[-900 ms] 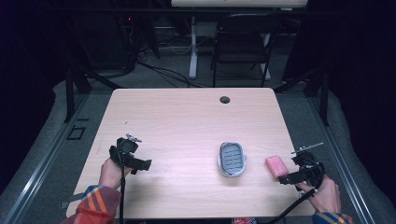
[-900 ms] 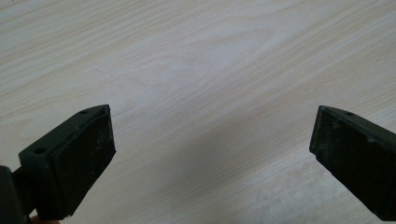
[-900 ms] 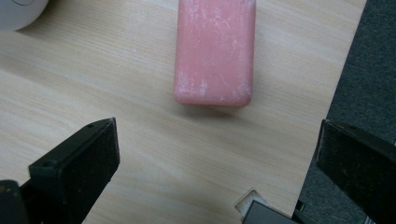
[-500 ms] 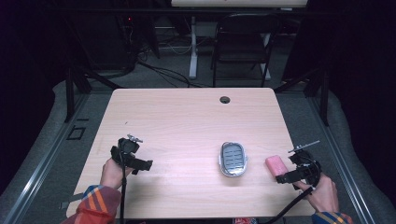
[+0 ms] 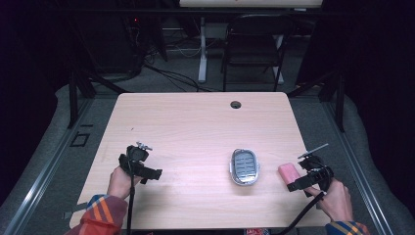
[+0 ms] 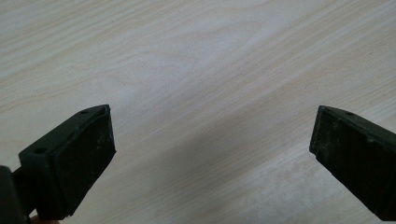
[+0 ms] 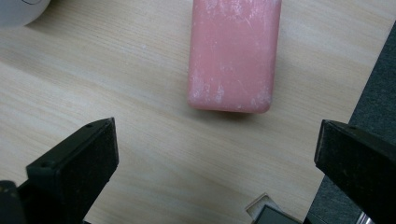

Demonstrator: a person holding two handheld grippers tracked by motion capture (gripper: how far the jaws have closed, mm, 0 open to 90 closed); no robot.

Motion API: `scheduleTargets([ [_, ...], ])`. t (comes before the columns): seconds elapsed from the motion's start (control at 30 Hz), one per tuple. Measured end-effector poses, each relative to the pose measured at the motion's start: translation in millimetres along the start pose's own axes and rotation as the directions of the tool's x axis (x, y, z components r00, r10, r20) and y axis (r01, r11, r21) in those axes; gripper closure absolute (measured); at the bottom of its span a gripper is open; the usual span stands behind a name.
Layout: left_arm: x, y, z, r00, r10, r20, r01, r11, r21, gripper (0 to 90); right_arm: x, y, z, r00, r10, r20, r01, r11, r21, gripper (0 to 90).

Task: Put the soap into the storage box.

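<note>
While the right gripper hung low over the table near its right edge, its jaws stood wide apart and nothing was between them. In the right gripper view the pink soap bar lay flat on the wood ahead of the jaws, a little nearer to the right jaw than to the left one, and it touched neither pad. In the high view the same bar was just beside the gripper's tips. A metal soap dish stood near the bar, on its far side from the right gripper, apart from it. The left gripper was well apart from both things; its jaws were also wide apart, with bare wood between them in the left gripper view.
</note>
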State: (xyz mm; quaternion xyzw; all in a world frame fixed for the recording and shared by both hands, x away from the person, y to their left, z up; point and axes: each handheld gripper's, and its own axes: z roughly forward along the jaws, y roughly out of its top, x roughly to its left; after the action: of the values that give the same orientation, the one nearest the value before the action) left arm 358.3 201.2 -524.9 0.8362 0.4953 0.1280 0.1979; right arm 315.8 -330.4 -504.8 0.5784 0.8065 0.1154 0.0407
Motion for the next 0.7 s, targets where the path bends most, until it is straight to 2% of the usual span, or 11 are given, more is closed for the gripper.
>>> scheduleTargets([
  [0.13,0.9,-0.8,0.2,1.0000,-0.001,0.001,0.001,1.0000,0.000,0.2,0.6,3.3,0.4,0.9999,0.007,-0.008,-0.007,0.9999,-0.010,0.0],
  [0.27,-0.3,-0.3,0.5,1.0000,0.006,0.003,-0.006,1.0000,0.000,0.2,1.6,8.4,2.5,1.0000,-0.002,-0.002,0.002,1.0000,0.003,0.0],
  [0.4,-0.4,-0.3,1.2,1.0000,0.008,0.004,-0.008,1.0000,0.003,0.2,2.7,14.2,4.5,0.9999,-0.005,-0.015,0.005,1.0000,0.004,0.0],
  [0.47,-0.1,-0.5,1.3,1.0000,0.007,0.004,-0.007,1.0000,0.001,0.2,4.2,16.4,7.6,0.9996,0.016,-0.025,-0.016,0.9998,-0.013,0.0],
  [0.53,-0.1,-0.4,1.6,1.0000,0.005,0.003,-0.005,1.0000,0.002,0.2,3.5,20.5,8.2,0.9998,0.001,-0.021,-0.001,0.9998,0.018,0.0],
  [0.63,-0.9,0.0,2.2,1.0000,0.005,0.005,-0.005,1.0000,0.004,0.2,3.1,25.4,11.3,0.9998,0.002,-0.020,-0.002,0.9996,0.027,0.0],
  [0.7,-1.5,0.2,2.6,1.0000,0.004,0.006,-0.004,1.0000,0.004,0.2,3.3,27.4,14.8,0.9995,0.029,-0.016,-0.028,0.9996,0.006,0.0],
])
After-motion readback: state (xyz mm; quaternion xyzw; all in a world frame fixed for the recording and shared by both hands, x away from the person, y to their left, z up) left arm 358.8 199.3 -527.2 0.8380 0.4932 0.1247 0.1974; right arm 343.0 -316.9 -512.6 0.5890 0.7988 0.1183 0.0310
